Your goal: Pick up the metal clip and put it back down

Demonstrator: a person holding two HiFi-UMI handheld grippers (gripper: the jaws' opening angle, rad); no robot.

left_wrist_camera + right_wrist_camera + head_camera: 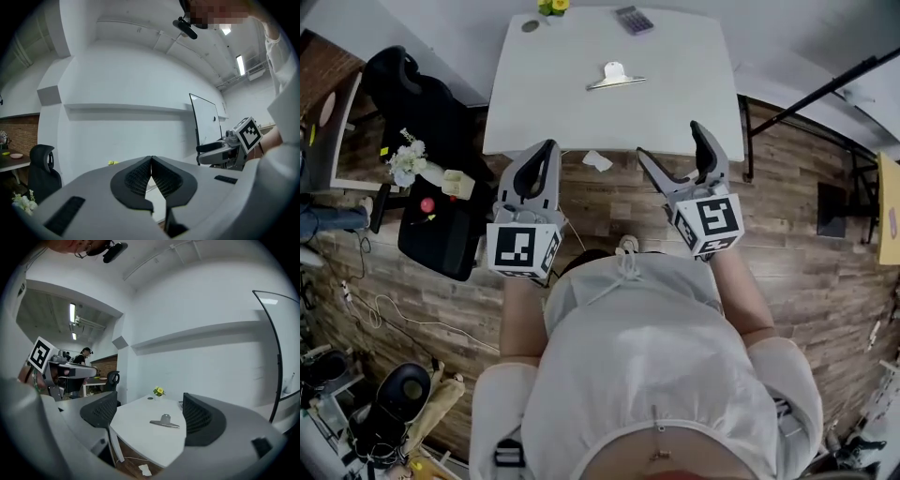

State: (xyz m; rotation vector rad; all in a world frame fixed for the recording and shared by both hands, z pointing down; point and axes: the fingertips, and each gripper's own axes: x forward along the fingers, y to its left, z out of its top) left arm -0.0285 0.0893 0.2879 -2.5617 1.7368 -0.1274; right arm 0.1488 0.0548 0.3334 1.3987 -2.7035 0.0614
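Bright, even indoor light in all views. Head view: white bench close to blown out, floor darker, only soft shadows. Strong fisheye bend, straight lines bow toward the edges. Left gripper view: ceiling tube glares at upper right, black vignette rings the frame, close foreground is slightly soft. Right gripper view: strip lights glow at upper left, same black ring, walls curve. The clip is sharp, with a thin shadow under it.
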